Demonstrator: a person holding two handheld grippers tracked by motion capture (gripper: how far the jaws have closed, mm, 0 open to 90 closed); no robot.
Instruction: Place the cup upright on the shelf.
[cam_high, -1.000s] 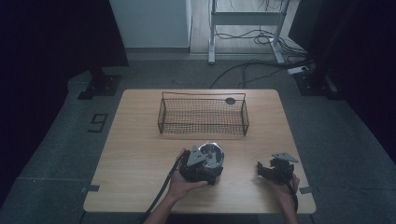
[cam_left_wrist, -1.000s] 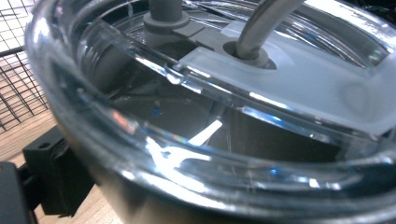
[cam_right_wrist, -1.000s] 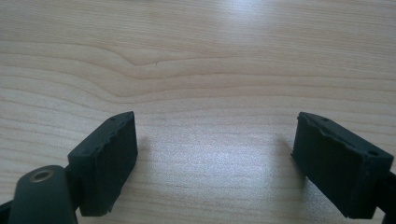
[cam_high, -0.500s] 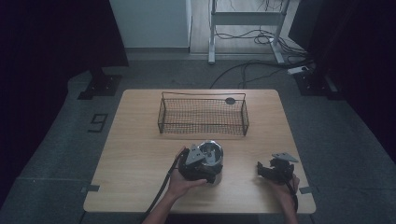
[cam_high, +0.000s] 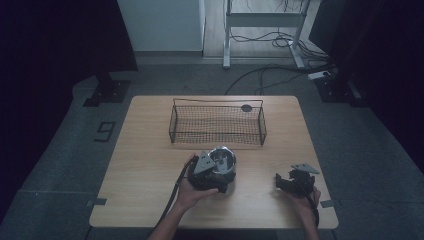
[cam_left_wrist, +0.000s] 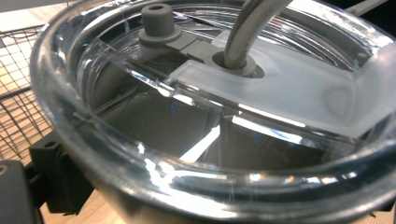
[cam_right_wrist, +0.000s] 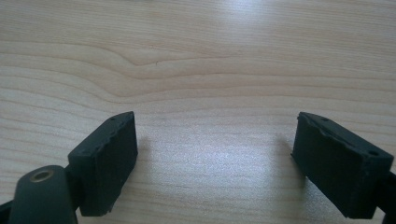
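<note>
My left tongs (cam_high: 216, 167) are at the cup (cam_high: 223, 160), grip unclear; the basket (cam_high: 218, 124) lies just beyond, toward the desk's far edge. Right tongs (cam_high: 289, 181) rest spread.

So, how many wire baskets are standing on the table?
1. The wire basket stands at the far middle of the table, beyond the clear lidded cup at the left gripper. A part of its mesh shows in the left gripper view.
</note>
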